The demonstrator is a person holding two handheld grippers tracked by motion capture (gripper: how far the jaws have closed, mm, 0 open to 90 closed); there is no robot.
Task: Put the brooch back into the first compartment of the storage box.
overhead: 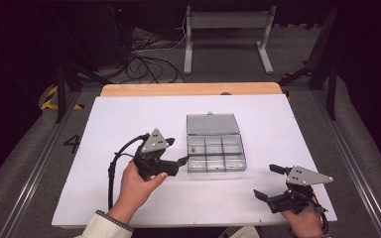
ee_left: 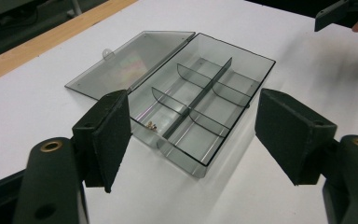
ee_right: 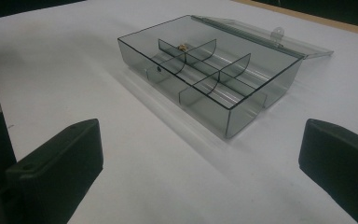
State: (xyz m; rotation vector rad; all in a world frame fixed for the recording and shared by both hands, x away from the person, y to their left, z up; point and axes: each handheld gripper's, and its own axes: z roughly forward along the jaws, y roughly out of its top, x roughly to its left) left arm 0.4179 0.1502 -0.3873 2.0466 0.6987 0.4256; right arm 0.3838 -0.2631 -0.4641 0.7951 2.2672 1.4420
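A clear plastic compartment box [overhead: 216,153] sits in the middle of the white table [overhead: 129,119], with its lid [overhead: 212,124] lying open on the far side. The left gripper [overhead: 176,163] is just beside the box's left end with jaws wide apart; the right gripper [overhead: 270,181] waits near the right edge, jaws apart too. The left one looks about to reach for the box, maybe for the tiny brass bits [ee_left: 151,125] in one compartment, so it must move in slowly and line up.

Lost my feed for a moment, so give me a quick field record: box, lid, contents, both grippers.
box: clear compartment box, six cells, on white table
lid: lid open, lying flat behind box
contents: small brass bits in one corner cell
left gripper: left gripper open, beside the box's left end, apart
right gripper: right gripper open, farther off
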